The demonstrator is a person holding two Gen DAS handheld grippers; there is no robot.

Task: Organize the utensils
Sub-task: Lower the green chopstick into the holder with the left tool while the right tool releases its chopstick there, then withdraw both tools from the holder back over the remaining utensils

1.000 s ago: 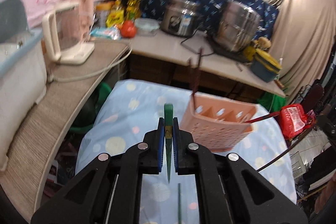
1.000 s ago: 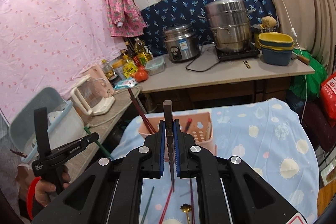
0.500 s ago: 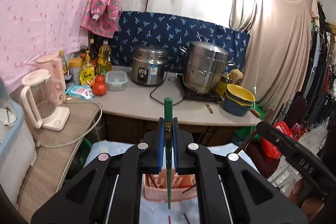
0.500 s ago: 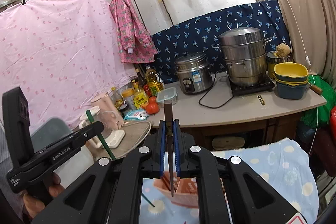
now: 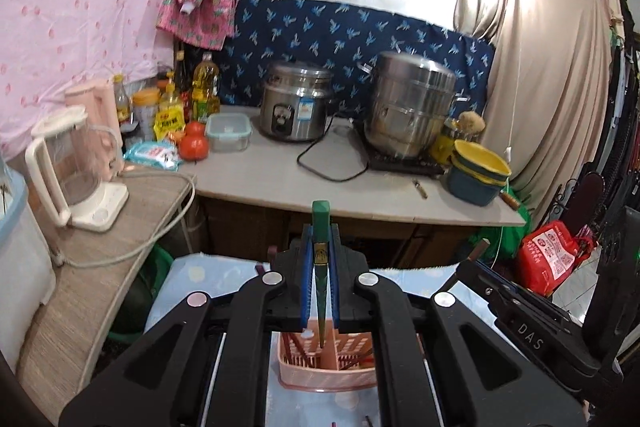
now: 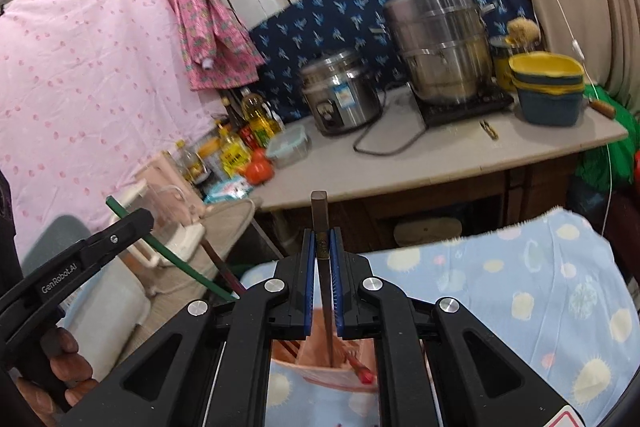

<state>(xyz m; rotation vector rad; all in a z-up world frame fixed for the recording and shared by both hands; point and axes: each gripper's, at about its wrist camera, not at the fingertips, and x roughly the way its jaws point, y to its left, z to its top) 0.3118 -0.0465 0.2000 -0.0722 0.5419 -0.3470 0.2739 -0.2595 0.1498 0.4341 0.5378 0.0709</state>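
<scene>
My left gripper [image 5: 320, 247] is shut on a green chopstick [image 5: 321, 227], held upright with its tip over the pink utensil basket [image 5: 328, 375]. My right gripper [image 6: 321, 251] is shut on a brown chopstick [image 6: 320, 215], its tip down inside the same basket [image 6: 316, 359]. Several chopsticks stand in the basket. The left gripper [image 6: 132, 223] and green chopstick [image 6: 168, 253] also show in the right wrist view; the right gripper [image 5: 472, 269] shows in the left wrist view.
The basket sits on a blue spotted tablecloth [image 6: 520, 287]. Behind is a counter [image 5: 320, 183] with a rice cooker [image 5: 296, 103], steel steamer pot [image 5: 412, 107], stacked bowls [image 5: 478, 175], bottles and a kettle [image 5: 76, 167]. A white bin [image 5: 20, 267] stands left.
Both grippers tilted up from looking down at the table and moved over the basket. Both chopstick tips have come down towards the basket, the brown one into it.
</scene>
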